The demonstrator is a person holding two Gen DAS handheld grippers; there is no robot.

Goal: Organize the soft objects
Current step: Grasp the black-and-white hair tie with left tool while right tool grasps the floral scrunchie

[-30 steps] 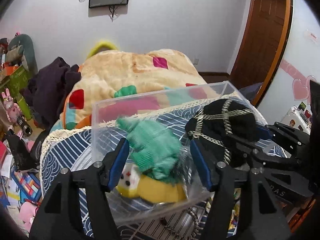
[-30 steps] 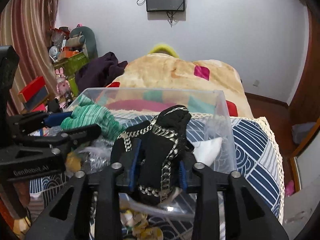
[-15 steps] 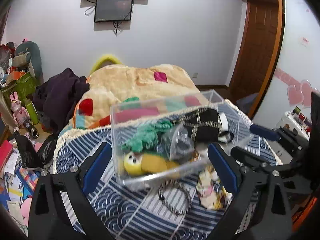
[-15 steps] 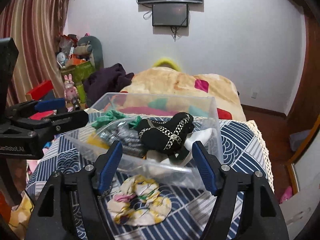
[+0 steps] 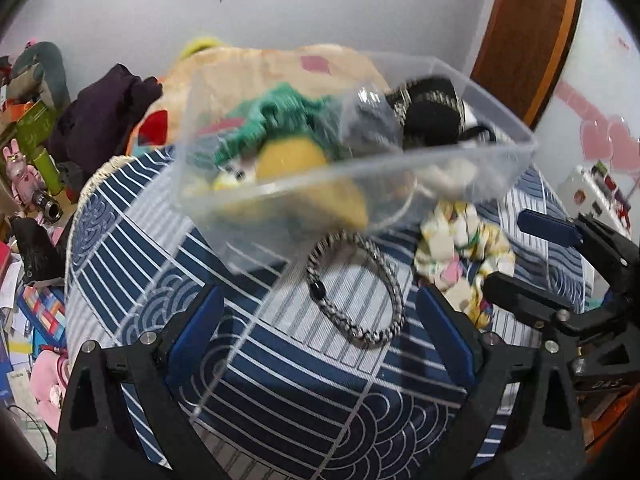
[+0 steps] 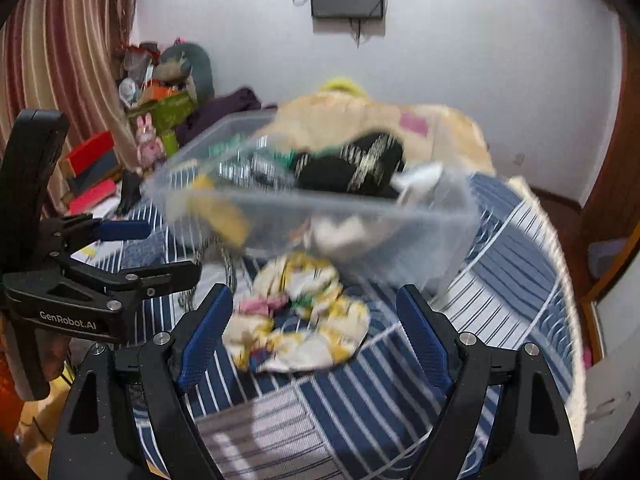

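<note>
A clear plastic bin stands on the blue patterned cloth. It holds a green knit piece, a yellow plush and a black item with a chain. A floral scrunchie and a silver chain bracelet lie on the cloth in front of the bin. My left gripper is open and empty, just short of the bracelet. My right gripper is open and empty, with the scrunchie between its fingers.
The cloth covers a round table with a lace edge. A bed with a patchwork blanket lies behind. Toys and boxes clutter the floor at the left. A wooden door is at the right.
Both grippers let go of the green piece and the black item into the bin, opened wide, pulled back and lowered toward the bracelet and scrunchie.
</note>
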